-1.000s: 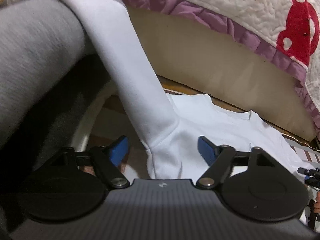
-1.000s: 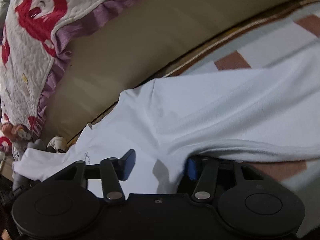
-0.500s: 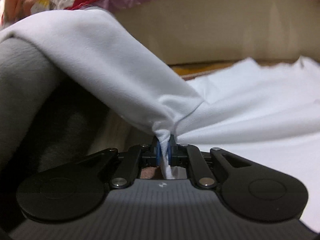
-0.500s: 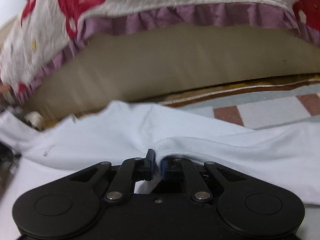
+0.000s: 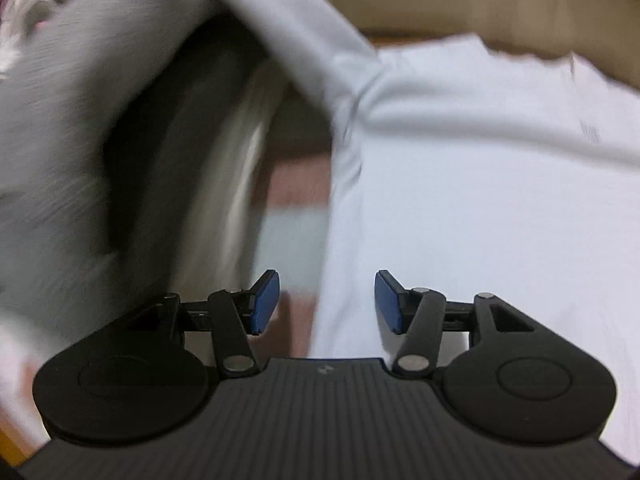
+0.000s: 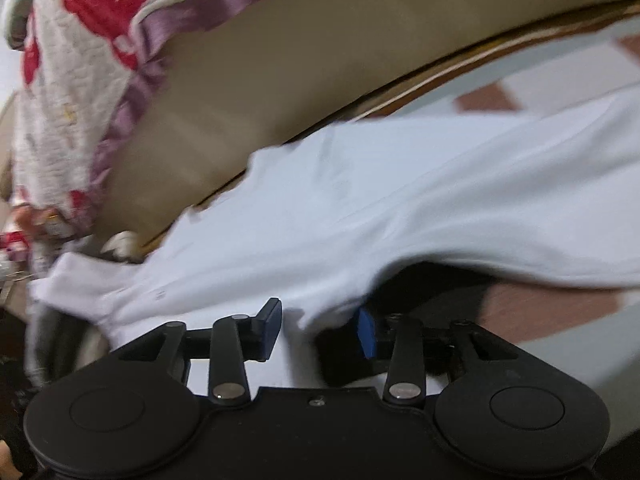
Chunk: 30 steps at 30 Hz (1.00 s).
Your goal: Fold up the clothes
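Left gripper (image 5: 327, 300): matte black body w/ ribbed top, small pale logo at centre, two round discs at lower corners, silver rivets on linkage arms, blue pads on fingers (image 5: 265, 301). Right gripper (image 6: 318, 334): same build, smooth top, one screw at centre, blue pads.

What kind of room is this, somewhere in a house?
Probably a bedroom, with the work done on the floor beside a bed. A quilt with a purple frill hangs over a tan mattress side, and a white shirt lies spread on a checked mat.
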Each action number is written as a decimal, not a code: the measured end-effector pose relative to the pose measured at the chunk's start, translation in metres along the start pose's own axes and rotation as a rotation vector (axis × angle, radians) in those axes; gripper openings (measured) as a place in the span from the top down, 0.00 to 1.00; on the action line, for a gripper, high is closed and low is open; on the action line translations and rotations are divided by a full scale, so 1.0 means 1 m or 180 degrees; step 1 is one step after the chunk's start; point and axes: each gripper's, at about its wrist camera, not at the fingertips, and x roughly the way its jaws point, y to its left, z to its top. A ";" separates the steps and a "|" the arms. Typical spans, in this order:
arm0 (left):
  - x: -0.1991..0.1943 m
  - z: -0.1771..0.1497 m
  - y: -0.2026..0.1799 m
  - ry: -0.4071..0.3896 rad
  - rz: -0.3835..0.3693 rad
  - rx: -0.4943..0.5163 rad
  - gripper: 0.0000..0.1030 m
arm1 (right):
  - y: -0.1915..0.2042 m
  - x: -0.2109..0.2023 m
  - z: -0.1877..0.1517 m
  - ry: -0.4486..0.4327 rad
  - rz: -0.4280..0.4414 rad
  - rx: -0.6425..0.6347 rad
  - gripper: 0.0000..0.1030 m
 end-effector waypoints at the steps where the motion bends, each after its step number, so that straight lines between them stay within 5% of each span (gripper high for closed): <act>1: -0.013 -0.005 0.000 0.0061 0.0081 0.0038 0.49 | 0.003 0.005 0.000 0.0080 0.0093 -0.0007 0.55; 4: -0.048 -0.006 0.001 0.0032 0.0233 0.0037 0.46 | 0.011 0.013 -0.004 0.0170 0.0189 -0.0157 0.54; 9: -0.098 -0.010 -0.009 -0.0405 0.0397 -0.0403 0.43 | 0.017 0.008 -0.006 0.0277 0.0133 -0.0059 0.52; 13: -0.115 -0.022 -0.044 -0.0649 0.0102 -0.0559 0.38 | 0.043 -0.005 -0.009 0.0265 -0.0069 -0.0363 0.52; 17: -0.111 -0.039 -0.079 -0.0447 -0.0170 -0.0184 0.38 | 0.078 -0.024 -0.020 0.0270 -0.0270 -0.0789 0.50; 22: -0.116 -0.055 -0.102 -0.0361 -0.0126 0.0171 0.37 | 0.130 -0.053 -0.030 0.0690 -0.0256 -0.0845 0.48; 26: -0.151 -0.086 -0.130 -0.0217 -0.0244 0.0284 0.40 | 0.174 -0.064 -0.042 0.1331 0.0199 -0.0905 0.48; 30: -0.183 -0.126 -0.152 -0.0294 -0.0347 0.0543 0.37 | 0.200 -0.072 -0.074 0.2028 0.0330 -0.1543 0.48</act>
